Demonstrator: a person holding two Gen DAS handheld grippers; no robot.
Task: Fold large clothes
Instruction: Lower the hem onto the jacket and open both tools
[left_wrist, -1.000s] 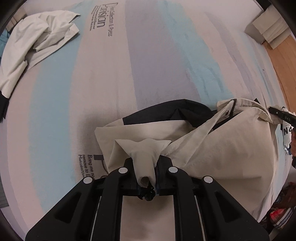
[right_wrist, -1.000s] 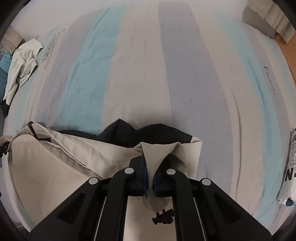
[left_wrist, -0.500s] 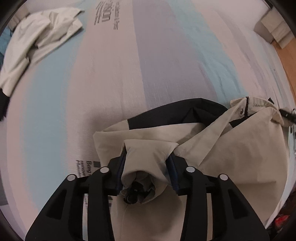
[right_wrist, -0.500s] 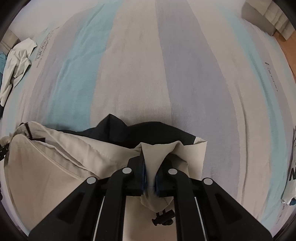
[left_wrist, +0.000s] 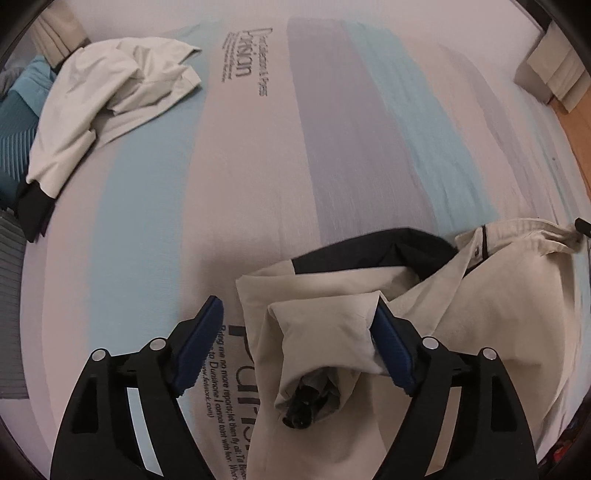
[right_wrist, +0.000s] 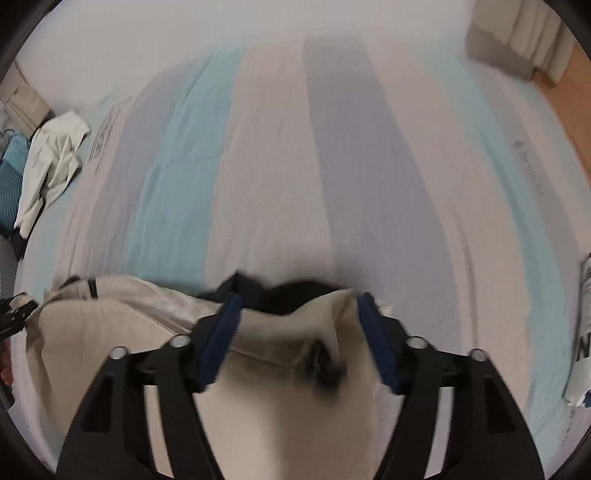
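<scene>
A beige garment with a black panel (left_wrist: 498, 302) lies folded on the striped bed sheet (left_wrist: 258, 184). In the left wrist view my left gripper (left_wrist: 297, 314) has its jaws opening wide. A folded beige corner (left_wrist: 325, 332) lies between the blue pads, grazing the right pad (left_wrist: 391, 350) but no longer pinched. In the right wrist view the same beige garment (right_wrist: 110, 332) spreads to the left, its black panel (right_wrist: 288, 295) at the top edge. My right gripper (right_wrist: 299, 306) is also opening, and a beige corner (right_wrist: 295, 336) rests loose between its pads.
A second beige garment (left_wrist: 110, 96) lies crumpled at the far left of the bed, next to teal fabric (left_wrist: 22, 110). A printed white item (right_wrist: 583, 332) lies at the right edge. Wooden floor (left_wrist: 580, 122) shows beyond the bed's right side.
Both grippers were shut on bunched beige fabric a second ago; both have since opened and lifted a little. The released corners have dropped onto the garment.
</scene>
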